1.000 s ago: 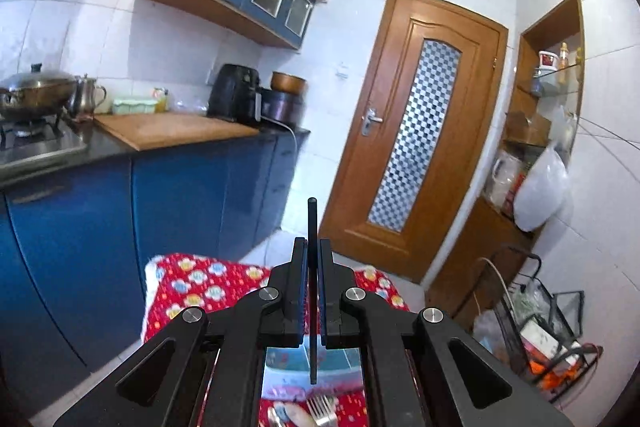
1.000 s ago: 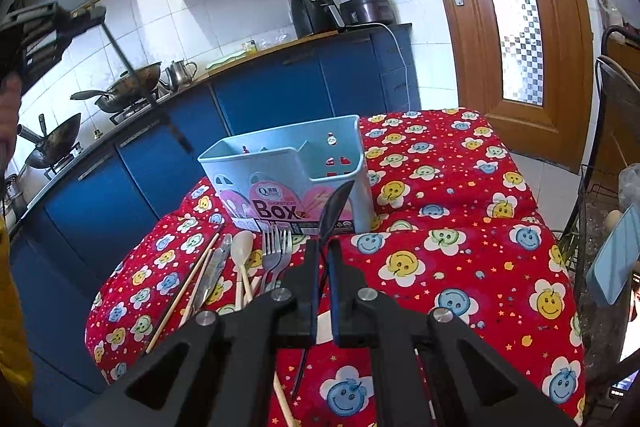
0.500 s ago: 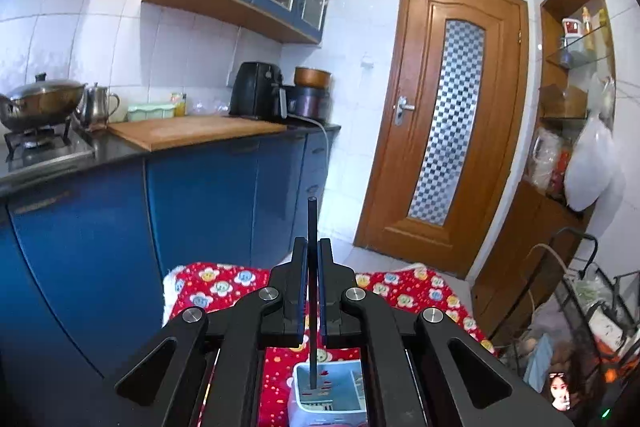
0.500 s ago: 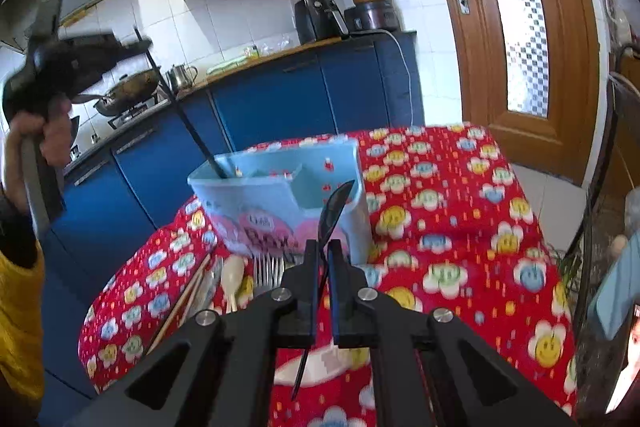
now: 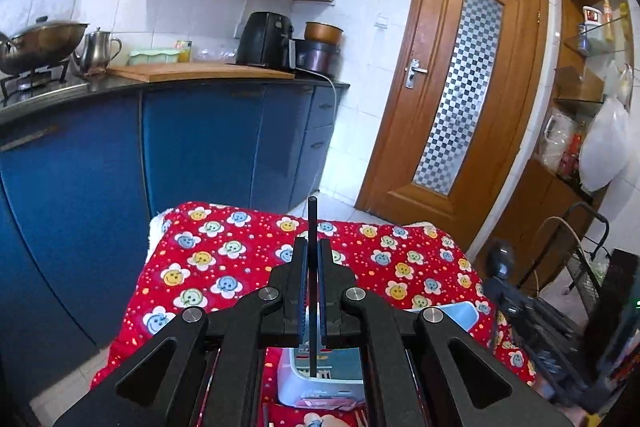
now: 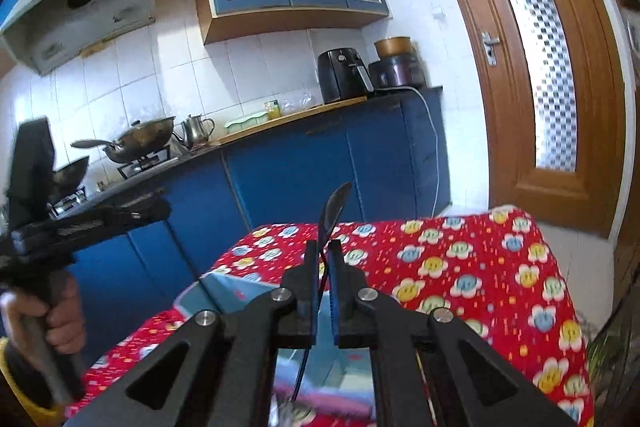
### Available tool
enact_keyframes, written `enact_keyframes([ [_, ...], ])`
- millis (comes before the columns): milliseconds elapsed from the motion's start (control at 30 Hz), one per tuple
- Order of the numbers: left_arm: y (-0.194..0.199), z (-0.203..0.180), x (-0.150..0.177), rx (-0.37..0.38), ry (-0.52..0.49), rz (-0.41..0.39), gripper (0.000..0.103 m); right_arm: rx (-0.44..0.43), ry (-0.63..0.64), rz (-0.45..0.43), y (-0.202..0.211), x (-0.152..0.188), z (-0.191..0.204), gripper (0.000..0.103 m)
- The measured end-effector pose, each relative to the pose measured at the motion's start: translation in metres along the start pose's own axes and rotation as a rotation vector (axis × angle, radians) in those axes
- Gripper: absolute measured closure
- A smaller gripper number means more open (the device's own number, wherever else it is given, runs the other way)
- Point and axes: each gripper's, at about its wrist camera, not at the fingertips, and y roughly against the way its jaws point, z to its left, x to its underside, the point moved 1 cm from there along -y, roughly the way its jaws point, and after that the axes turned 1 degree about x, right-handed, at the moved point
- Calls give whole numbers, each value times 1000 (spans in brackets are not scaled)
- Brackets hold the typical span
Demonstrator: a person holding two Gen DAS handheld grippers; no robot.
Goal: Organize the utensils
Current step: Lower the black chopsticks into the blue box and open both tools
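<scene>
On the left, the left gripper point(image 5: 311, 267) is clenched on a thin black chopstick point(image 5: 312, 227), which stands pinched between its fingers point(image 5: 301, 267), its top end poking out past the fingertips and its lower end running back behind them toward the light blue utensil box point(image 5: 460, 311). That box sits just below and behind the fingers, its open top under the stick's lower end, resting on the surface covered by a red flower-print cloth point(image 5: 224, 267) that spreads ahead of the fingertips. To the right, the right gripper point(image 6: 323, 259) is likewise closed to a narrow gap, grasping a black spoon point(image 6: 335, 205): the bowl rises beyond the fingertips and leans slightly right, while the slim handle slants down between the fingers point(image 6: 310, 263). The same blue box shows just under and left of these fingers, partly hidden by them, with the red cloth stretching off to the right.
</scene>
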Motion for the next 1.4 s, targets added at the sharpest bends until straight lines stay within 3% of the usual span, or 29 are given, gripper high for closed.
enact_keyframes([
  [233, -4, -2, 9, 15, -15, -3, 99, 40, 56, -13, -24, 21, -3, 97],
  [467, -2, -4, 10, 34, -54, -3, 99, 66, 103, -11, -19, 30, 8, 96],
  [600, -4, -3, 10, 54, -59, 10, 94, 70, 89, 5, -16, 30, 9, 64],
  [633, -5, -3, 10, 57, -58, 14, 89, 74, 83, 9, -15, 29, 9, 62],
  [767, -5, -1, 9, 67, -55, 15, 68, 83, 66, 21, -11, 28, 8, 62],
  [833, -5, -1, 9, 67, -58, 12, 63, 84, 54, 24, -8, 27, 8, 62],
  [1100, 9, -1, 8, 61, -89, 16, 56, 72, 7, 30, 12, 18, 10, 62],
  [1400, 32, 0, 20, 67, -99, 48, 56, 55, -36, 67, 44, 21, 17, 62],
])
